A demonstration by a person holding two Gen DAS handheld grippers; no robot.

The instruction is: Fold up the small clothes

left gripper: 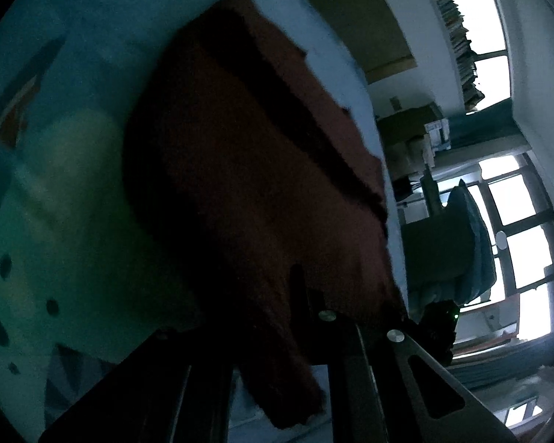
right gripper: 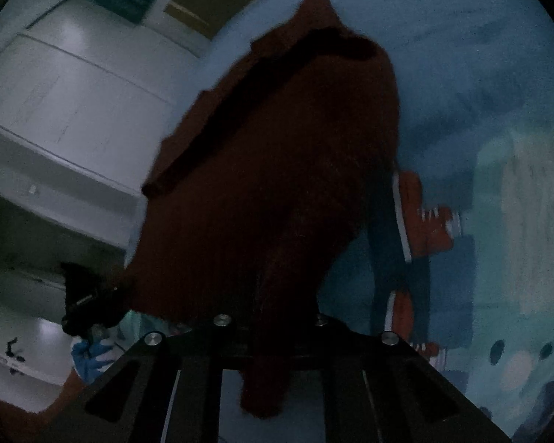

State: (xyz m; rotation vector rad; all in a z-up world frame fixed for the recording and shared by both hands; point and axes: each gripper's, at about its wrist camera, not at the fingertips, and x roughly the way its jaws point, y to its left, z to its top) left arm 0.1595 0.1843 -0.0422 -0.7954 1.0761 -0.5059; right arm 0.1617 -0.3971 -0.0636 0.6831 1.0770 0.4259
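A dark red knitted garment (left gripper: 247, 155) lies partly lifted off a blue printed bedspread (left gripper: 74, 184). In the left wrist view its near edge runs down between the fingers of my left gripper (left gripper: 306, 295), which is shut on it. The right wrist view shows the same garment (right gripper: 277, 166) bunched into my right gripper (right gripper: 269, 295), also shut on it, with a fold of cloth hanging below the fingers. The cloth hides the pads of both grippers. The other gripper (right gripper: 88, 299) shows at the garment's left corner, held by a hand in a blue glove (right gripper: 92, 358).
The bedspread (right gripper: 480, 74) has orange-red and pale printed patches. A white wardrobe (right gripper: 74, 92) stands beyond the bed's edge. A chair draped with blue cloth (left gripper: 461, 243) and bright windows (left gripper: 517, 221) lie past the far side.
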